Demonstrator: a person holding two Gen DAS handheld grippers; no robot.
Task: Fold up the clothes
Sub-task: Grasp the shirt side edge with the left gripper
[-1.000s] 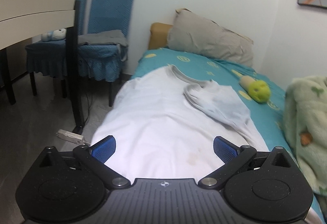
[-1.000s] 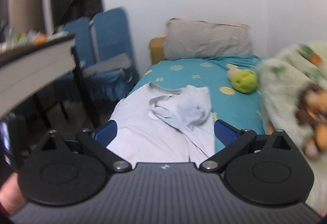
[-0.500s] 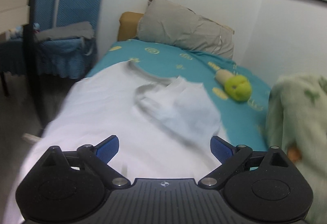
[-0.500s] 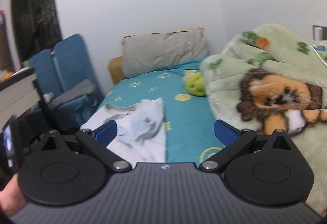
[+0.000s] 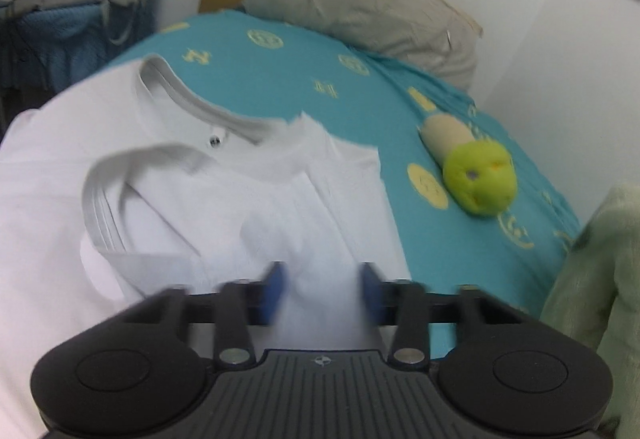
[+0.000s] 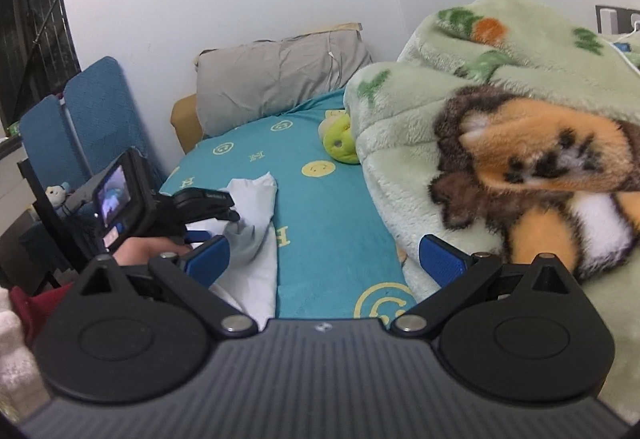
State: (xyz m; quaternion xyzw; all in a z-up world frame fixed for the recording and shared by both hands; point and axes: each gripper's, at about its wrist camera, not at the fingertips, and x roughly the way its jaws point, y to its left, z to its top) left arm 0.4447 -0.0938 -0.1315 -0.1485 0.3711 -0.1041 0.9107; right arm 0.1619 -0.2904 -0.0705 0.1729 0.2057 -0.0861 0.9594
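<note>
The white shirt [image 5: 168, 199] lies on the bed [image 5: 304, 51], one side folded in. The left gripper [image 5: 322, 295] hangs low over that fold, narrowed with cloth between its pads; grip uncertain. The right gripper [image 6: 324, 259] gapes wide, empty. Pinch one layer only and the fold drags crooked.

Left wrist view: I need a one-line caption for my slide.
Left gripper, jaws partly closed, over a white shirt on a teal bedsheet.
</note>
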